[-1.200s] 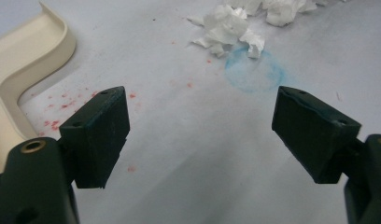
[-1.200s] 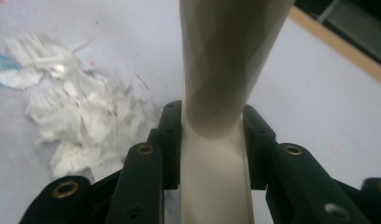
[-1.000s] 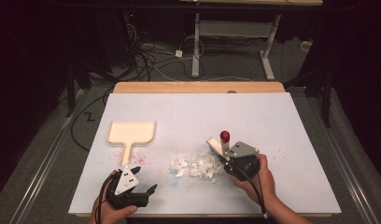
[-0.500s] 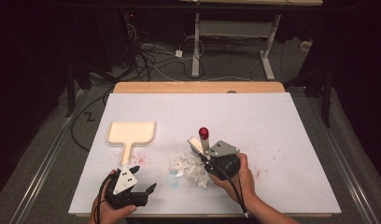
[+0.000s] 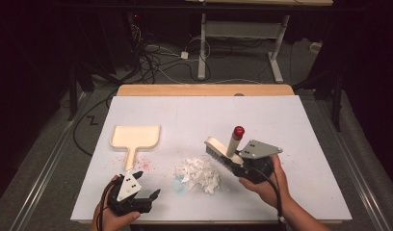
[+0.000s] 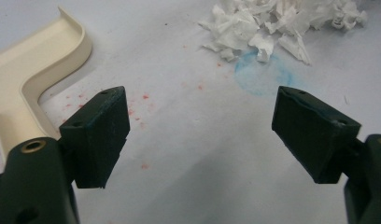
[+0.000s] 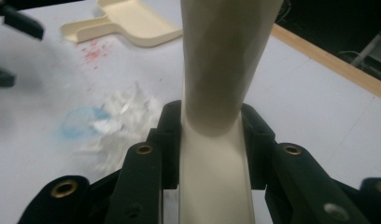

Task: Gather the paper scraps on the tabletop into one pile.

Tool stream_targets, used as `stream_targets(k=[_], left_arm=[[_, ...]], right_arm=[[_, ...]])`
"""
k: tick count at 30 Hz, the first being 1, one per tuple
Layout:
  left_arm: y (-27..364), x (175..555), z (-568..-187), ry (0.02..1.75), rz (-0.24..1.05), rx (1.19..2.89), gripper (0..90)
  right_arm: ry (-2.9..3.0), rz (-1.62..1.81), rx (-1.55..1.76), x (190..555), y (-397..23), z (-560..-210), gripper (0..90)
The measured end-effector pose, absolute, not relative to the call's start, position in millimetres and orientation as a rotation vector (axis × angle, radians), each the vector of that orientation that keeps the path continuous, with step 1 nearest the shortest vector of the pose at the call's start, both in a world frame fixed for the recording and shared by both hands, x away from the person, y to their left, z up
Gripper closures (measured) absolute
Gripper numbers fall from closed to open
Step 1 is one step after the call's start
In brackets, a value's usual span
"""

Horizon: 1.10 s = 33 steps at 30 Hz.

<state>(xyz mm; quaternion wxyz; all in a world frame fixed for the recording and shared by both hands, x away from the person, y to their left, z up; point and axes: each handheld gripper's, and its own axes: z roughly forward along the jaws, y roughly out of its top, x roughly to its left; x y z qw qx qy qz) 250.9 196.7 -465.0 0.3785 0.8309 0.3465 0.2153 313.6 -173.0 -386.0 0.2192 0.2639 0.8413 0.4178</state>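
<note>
A cream brush [image 5: 222, 148] with a red-tipped handle [image 5: 238, 131] is lifted just right of a pile of white paper scraps [image 5: 199, 174]. My right gripper [image 5: 237, 162] is shut on the brush's cream handle [image 7: 212, 135], and the bristles point left toward the pile. A cream dustpan [image 5: 135, 136] lies flat at the left, its handle toward the front edge. Near that edge my left gripper [image 5: 147, 186] rests open with nothing between its jaws [image 6: 202, 135]. The dustpan [image 6: 34, 70] is on its left and the scraps [image 6: 282, 23] are ahead on its right.
The white table top [image 5: 300, 125] has a wooden strip [image 5: 204, 90] along its far edge. Red specks [image 5: 144, 163] lie around the dustpan handle, and a blue ring stain [image 6: 261, 74] sits beside the scraps. Dark floor, cables and a desk frame lie beyond the table.
The right gripper swept the brush left into the scraps, then drew back right and rose. The scraps now sit in a tighter pile further left. The left gripper stayed put.
</note>
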Motion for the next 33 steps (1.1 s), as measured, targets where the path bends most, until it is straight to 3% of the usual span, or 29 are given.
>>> stream_targets(k=[8,16,24,33], left_arm=[[194,250,-467,0.871,0.561,2.154,18.3],[191,251,-468,0.870,0.559,2.170,18.3],[189,251,-469,0.856,0.551,2.182,18.3],[188,253,-470,0.850,0.541,2.189,18.3]], right_arm=[[2.468,1.141,0.677,285,-231,-392,67.6],[2.563,1.107,0.605,269,-261,-399,67.6],[2.673,1.056,0.475,272,-240,-410,67.6],[2.667,1.056,0.360,290,-188,-413,67.6]])
